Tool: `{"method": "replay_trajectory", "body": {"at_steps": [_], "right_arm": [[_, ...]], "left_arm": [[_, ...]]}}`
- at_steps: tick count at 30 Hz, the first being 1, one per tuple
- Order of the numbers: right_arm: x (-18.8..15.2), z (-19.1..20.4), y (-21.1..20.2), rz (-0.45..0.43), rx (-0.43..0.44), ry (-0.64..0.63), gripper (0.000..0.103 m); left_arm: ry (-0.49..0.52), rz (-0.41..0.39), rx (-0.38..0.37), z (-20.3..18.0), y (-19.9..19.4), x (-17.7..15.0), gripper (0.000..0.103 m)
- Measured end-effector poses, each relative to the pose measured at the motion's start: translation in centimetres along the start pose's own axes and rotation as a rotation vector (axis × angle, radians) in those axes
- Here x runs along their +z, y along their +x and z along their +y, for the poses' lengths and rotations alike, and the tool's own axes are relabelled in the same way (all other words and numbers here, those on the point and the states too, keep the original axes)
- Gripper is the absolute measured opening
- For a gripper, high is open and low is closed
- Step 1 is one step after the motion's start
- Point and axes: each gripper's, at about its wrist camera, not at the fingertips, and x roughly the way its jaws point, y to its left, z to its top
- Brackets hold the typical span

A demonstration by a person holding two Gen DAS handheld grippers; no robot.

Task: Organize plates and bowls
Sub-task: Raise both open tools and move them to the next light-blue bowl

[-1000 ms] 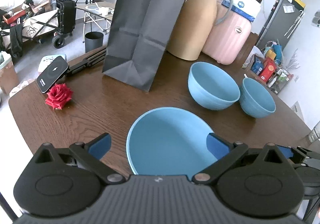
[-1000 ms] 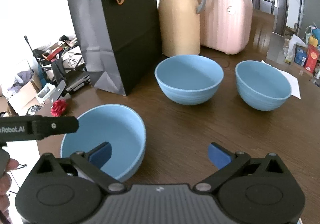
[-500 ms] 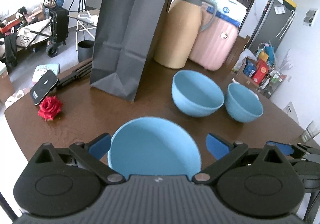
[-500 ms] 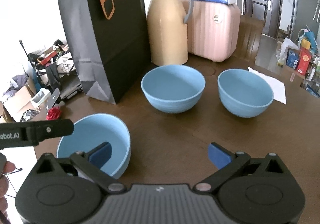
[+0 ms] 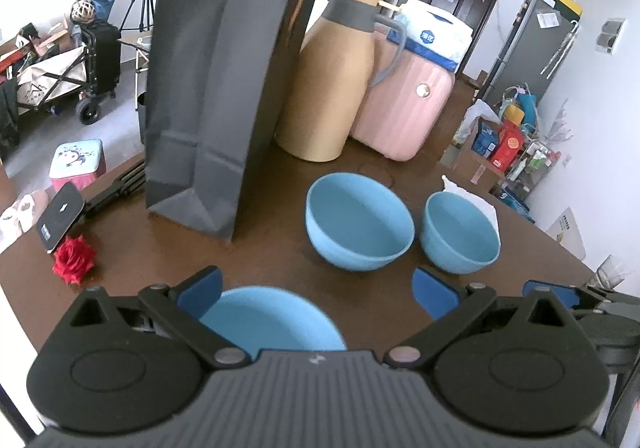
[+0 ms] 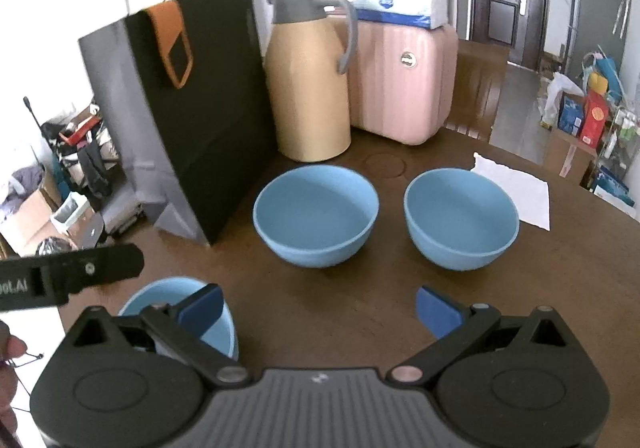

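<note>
Three light blue bowls stand on the brown table (image 5: 260, 256). The near bowl (image 5: 272, 318) lies just under my open left gripper (image 5: 318, 290), partly hidden by its body; the right wrist view shows this near bowl (image 6: 176, 300) at lower left. The middle bowl (image 5: 358, 222) and the right bowl (image 5: 460, 234) stand side by side farther on, empty and upright. My right gripper (image 6: 318, 306) is open above bare table, short of the middle bowl (image 6: 316, 216) and the right bowl (image 6: 460, 218). Neither gripper holds anything.
A tall black paper bag (image 5: 216, 88), a tan thermos jug (image 5: 332, 88) and a pink case (image 5: 404, 108) line the back. A red rose (image 5: 74, 258) and a dark pad (image 5: 60, 222) lie at the left edge. A white napkin (image 6: 516, 192) lies at right.
Both grippers have pulled back and risen, so all bowls look smaller and farther. The near bowl has slid lower in both views, mostly under the left gripper's body. Both grippers stay open.
</note>
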Motion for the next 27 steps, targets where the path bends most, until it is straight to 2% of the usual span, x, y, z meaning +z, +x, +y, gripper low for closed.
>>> {"method": "replay_trajectory", "body": {"at_steps": [13,21,27], "right_arm": [[7.2,-3.6,2.4,0.046,0.005,0.07,0.103],[9.9,-3.5,6.6,0.075,-0.06,-0.003,0.101],[10.8,-3.4,10.6,0.107,-0.082,-0.056,0.093]], "left_arm": [[0.002,0.052,0.043,-3.1,2.9,5.5,0.103],[-0.057,0.077,0.082,-3.2,6.6,8.1,0.103],[-0.081,0.135,0.107,-3.0,10.4,8.8,0.102]]}}
